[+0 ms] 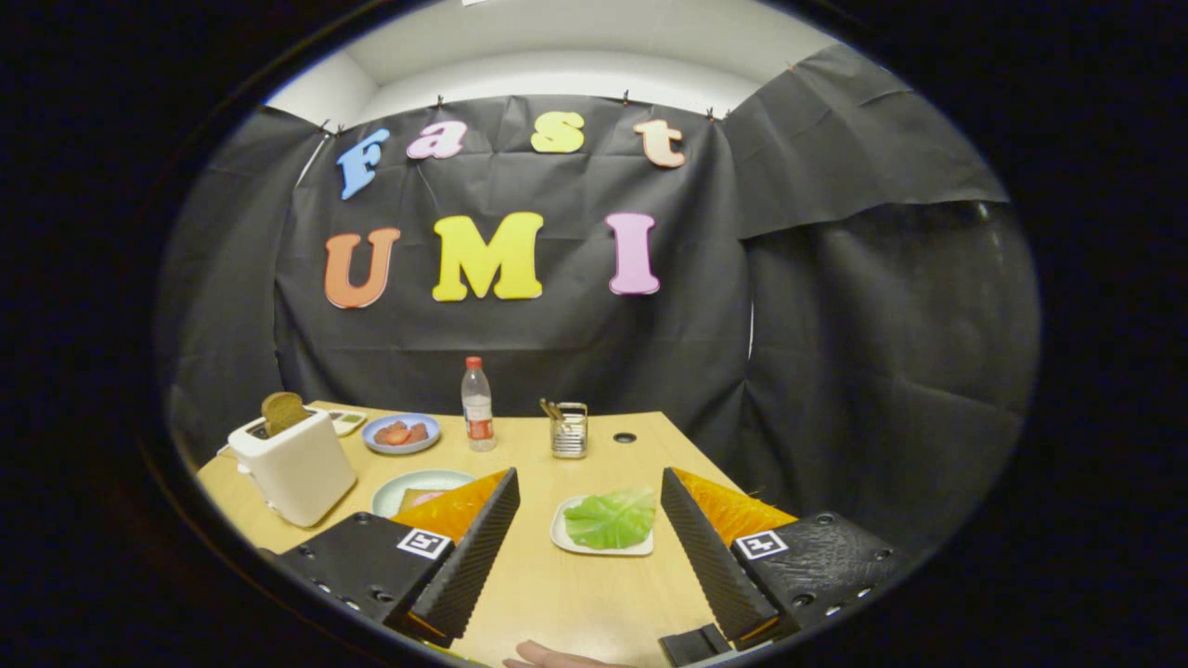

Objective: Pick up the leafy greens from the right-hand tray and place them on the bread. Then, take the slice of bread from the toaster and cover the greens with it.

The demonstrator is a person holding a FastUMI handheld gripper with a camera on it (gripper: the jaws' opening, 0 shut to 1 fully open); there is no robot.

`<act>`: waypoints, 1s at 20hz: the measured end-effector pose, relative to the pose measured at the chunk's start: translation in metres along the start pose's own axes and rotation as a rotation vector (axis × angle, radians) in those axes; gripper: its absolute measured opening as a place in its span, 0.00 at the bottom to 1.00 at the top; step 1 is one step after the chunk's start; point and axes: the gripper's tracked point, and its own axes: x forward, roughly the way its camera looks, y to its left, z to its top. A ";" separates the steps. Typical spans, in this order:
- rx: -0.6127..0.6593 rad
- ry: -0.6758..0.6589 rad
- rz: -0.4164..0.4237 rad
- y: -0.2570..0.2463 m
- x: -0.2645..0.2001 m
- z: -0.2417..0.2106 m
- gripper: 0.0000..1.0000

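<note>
gripper [588, 501]: fingers spread wide, holding nothing
leafy greens [611, 520]: on tray [562, 538], lower centre, between fingers
toaster [295, 466]: lower left, bread slice [283, 410] upright in slot

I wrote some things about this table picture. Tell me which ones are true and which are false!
1. The gripper is open. True.
2. The leafy greens lie on a small tray, between the fingers. True.
3. The toaster has nothing in it. False: a slice of bread sticks up from it.
4. The bottle is lying on its side. False: it stands upright on the table.
5. The gripper is squeezing the greens. False: its fingers are apart and touch nothing.
</note>
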 end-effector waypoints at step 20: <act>0.090 0.521 -0.030 -0.066 0.234 -0.135 0.81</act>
